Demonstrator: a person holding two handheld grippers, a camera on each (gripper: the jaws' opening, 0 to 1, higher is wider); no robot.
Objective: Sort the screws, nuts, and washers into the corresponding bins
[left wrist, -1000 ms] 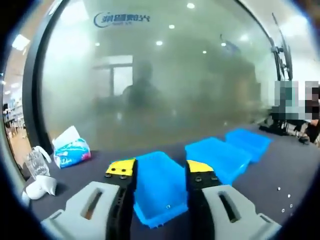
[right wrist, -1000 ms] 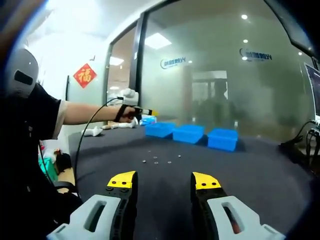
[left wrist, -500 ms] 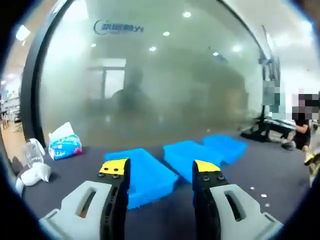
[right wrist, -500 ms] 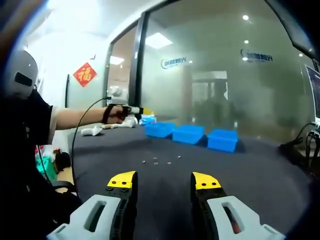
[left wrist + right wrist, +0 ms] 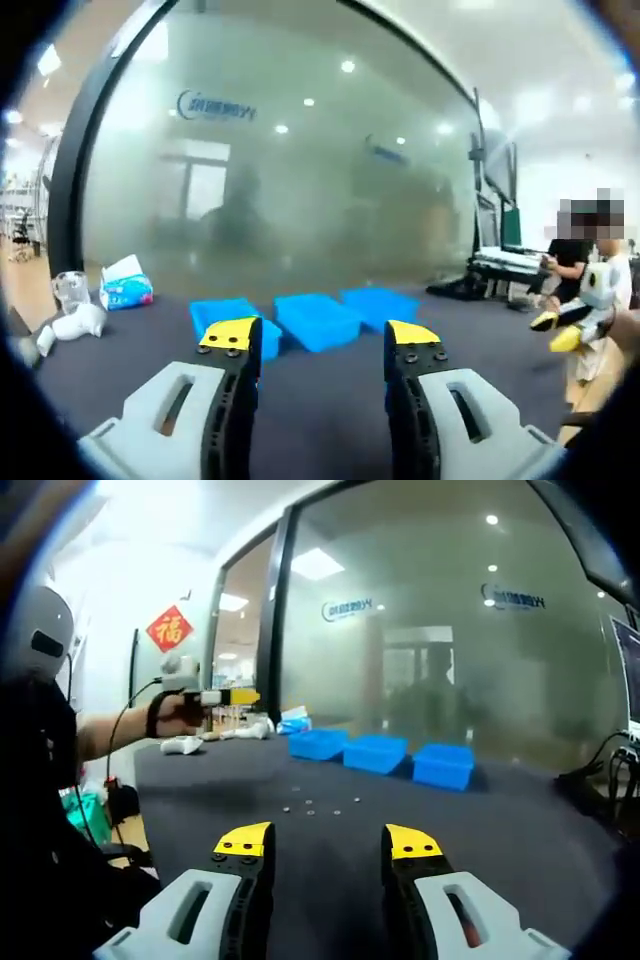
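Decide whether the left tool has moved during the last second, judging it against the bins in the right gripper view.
Yes. The left tool has drawn back from the bins, toward the person and the table's near edge, away from the glass wall.

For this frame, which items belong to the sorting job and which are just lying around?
Job:
three blue bins
small loose hardware on the dark table
left tongs and right tongs, both open and empty

Lying about:
tissue pack
clear cup
white object beside it
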